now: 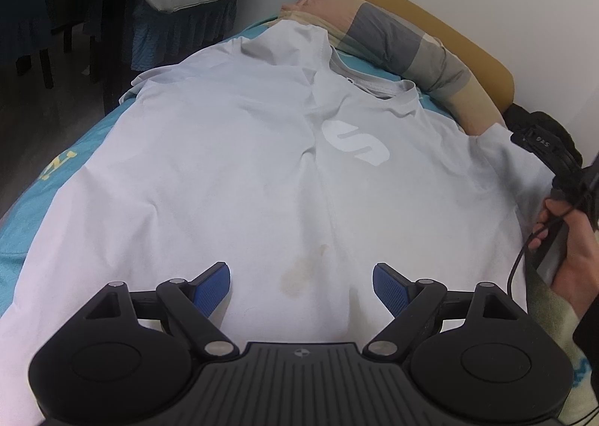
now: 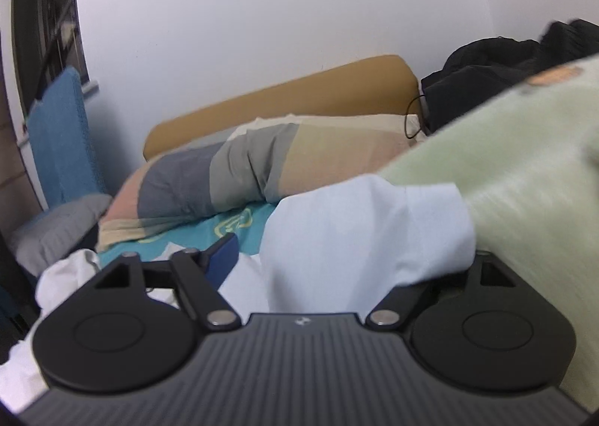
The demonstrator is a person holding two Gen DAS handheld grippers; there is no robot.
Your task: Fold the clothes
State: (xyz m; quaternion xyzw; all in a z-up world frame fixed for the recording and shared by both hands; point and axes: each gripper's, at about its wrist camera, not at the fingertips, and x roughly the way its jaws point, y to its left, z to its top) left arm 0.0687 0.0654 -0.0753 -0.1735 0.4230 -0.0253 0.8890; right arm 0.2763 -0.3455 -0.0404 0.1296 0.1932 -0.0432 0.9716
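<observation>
The T-shirt [image 1: 262, 171] bears a white S-shaped logo [image 1: 355, 143] on its chest. In the left wrist view, small light characters on the right gripper [image 1: 543, 141] look like "S70" upside down, not surely readable. Yellow print on the teal sheet [image 1: 56, 163] cannot be read.

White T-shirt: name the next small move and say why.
Probably draw the right gripper and the sleeve draped over it across toward the logo. The T-shirt lies flat on the bed; the left gripper hangs open above its hem.
</observation>
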